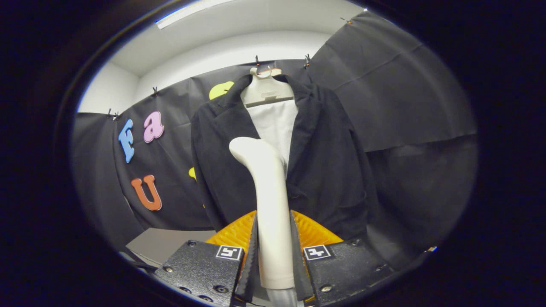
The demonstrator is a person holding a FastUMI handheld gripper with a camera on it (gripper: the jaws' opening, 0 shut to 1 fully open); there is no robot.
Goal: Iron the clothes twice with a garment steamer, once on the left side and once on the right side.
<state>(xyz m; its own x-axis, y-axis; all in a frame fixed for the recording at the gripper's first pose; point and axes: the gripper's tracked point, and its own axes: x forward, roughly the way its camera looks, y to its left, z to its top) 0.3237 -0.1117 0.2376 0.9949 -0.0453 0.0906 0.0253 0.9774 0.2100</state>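
The garment steamer point(268, 200) is clamped upright between both fingers of the gripper point(274, 251), its head point(249, 149) tilted toward 11 o'clock. A dark jacket point(324, 162) is hung on a pale hanger point(266, 91) at 12 o'clock beyond; contact apparently is not made.

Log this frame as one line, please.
tongs: shut on steamer handle | steamer: upright, head in front of dark jacket | jacket: on hanger against booth wall | contact: cannot tell

Recording booth: black cloth point(396, 89) was clipped along white walls point(106, 89), a jacket point(328, 162) hanging before it.
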